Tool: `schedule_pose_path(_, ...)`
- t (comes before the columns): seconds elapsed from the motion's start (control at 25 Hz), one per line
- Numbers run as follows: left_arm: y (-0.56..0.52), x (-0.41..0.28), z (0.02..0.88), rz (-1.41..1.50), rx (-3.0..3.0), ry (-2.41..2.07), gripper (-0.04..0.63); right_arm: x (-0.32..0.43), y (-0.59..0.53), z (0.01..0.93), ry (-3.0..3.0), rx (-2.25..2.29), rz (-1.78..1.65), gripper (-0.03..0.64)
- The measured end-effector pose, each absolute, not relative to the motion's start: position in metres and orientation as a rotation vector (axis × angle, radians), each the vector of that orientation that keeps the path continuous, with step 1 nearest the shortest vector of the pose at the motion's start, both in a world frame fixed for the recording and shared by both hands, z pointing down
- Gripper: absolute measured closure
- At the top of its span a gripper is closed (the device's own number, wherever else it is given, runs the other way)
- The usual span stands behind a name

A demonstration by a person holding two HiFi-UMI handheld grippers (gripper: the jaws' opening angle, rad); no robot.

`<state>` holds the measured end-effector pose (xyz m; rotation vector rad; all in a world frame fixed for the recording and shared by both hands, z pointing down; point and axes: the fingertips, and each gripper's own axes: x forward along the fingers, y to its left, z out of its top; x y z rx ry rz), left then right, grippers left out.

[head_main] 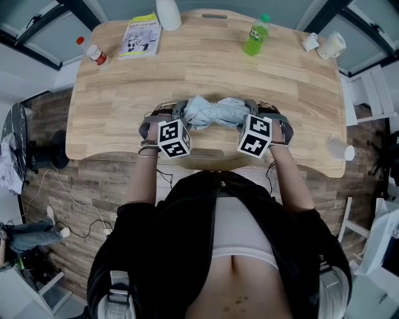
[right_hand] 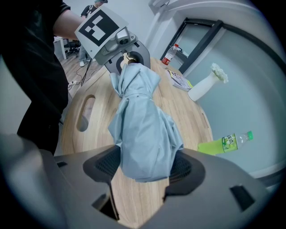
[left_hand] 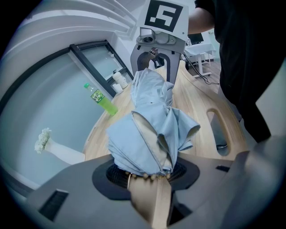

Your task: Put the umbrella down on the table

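The left gripper (left_hand: 145, 173) and right gripper (right_hand: 146, 167) each clamp an end of the folded umbrella (head_main: 212, 113) at the table's (head_main: 287, 93) near edge, well apart from the bottle (head_main: 256, 35) of green drink, booklet (head_main: 141, 36), vase (head_main: 168, 14) and cups (head_main: 332, 45) behind.

I'm looking down at a light wooden table (head_main: 206, 75) standing on a brown plank floor (head_main: 93, 187). Dark-framed glass panes (head_main: 34, 28) line the far side.

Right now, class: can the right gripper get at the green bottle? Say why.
Probably not yet. The right gripper is shut on the umbrella, which the left gripper grips too. The green bottle stands at the far side of the table, bare wood between; only the full jaws hinder.
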<state>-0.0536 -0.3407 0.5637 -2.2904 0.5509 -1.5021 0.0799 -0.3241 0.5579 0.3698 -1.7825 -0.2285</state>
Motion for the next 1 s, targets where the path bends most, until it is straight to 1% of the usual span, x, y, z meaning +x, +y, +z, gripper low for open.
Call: schedule_pose_path(1.0, -0.332, -0.054, 0.590, -1.544, -2.336, 0.522, 0.394, 0.080, -0.318, 0.584, -1.786, 0.337, -0.197, 0.290)
